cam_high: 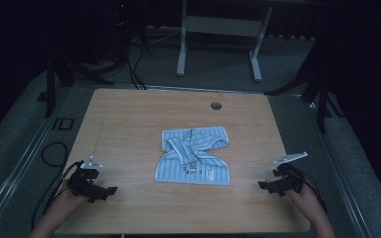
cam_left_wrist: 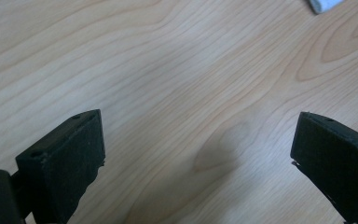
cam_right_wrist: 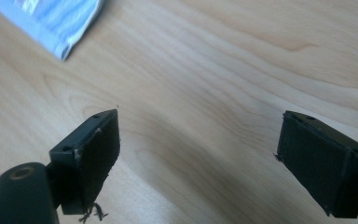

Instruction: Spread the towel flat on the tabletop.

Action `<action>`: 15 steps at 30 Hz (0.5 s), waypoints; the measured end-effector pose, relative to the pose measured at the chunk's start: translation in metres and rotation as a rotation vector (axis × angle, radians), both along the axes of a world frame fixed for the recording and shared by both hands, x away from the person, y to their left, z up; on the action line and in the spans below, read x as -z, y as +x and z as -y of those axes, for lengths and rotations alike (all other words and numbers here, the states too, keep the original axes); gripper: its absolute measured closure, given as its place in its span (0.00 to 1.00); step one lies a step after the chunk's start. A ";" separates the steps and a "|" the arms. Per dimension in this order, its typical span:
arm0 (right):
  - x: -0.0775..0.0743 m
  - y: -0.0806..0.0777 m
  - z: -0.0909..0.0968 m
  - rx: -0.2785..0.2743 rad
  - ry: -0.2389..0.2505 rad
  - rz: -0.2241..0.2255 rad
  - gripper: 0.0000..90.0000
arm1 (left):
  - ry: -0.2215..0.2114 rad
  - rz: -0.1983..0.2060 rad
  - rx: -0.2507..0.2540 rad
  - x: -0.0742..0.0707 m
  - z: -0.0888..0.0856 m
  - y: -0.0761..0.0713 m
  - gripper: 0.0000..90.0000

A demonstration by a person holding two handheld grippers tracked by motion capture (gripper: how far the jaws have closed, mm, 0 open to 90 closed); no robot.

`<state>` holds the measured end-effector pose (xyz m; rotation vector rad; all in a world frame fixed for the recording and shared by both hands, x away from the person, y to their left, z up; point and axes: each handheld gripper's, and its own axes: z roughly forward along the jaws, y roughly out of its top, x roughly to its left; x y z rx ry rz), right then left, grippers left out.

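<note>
A light-blue striped garment [cam_high: 193, 154], partly folded with a crumpled upper half, lies in the middle of the wooden table [cam_high: 129, 114]. My left gripper [cam_high: 110, 191] rests near the front left of the table, well to the left of the cloth, open with nothing between its jaws [cam_left_wrist: 198, 154]. My right gripper [cam_high: 262, 186] sits near the front right, to the right of the cloth, also open and holding nothing [cam_right_wrist: 198, 149]. A corner of the garment [cam_right_wrist: 56, 23] shows at the top left of the right gripper view, and a small bit of the garment [cam_left_wrist: 324, 4] at the top right of the left gripper view.
A round cable hole [cam_high: 216, 105] sits near the table's far edge. Beyond the table stands a white table frame [cam_high: 218, 39] on a grey floor. Black cables [cam_high: 54, 153] loop on the floor at the left. Dark stands flank both sides.
</note>
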<state>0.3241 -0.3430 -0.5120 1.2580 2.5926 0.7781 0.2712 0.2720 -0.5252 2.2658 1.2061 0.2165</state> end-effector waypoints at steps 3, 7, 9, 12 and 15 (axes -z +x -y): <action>-0.002 0.004 -0.011 -0.038 -0.009 -0.023 0.14 | 0.024 -0.016 0.032 -0.001 0.011 0.006 0.03; -0.002 0.007 -0.027 -0.099 -0.033 -0.040 0.14 | 0.074 -0.053 0.071 0.000 0.025 0.014 0.03; 0.000 0.011 -0.036 -0.126 -0.076 -0.062 0.15 | 0.099 -0.063 0.098 0.001 0.032 0.017 0.03; 0.001 0.017 -0.044 -0.149 -0.124 -0.097 0.17 | 0.126 -0.072 0.124 0.002 0.041 0.021 0.04; 0.001 0.021 -0.048 -0.156 -0.132 -0.115 0.18 | 0.123 -0.079 0.145 0.002 0.046 0.023 0.04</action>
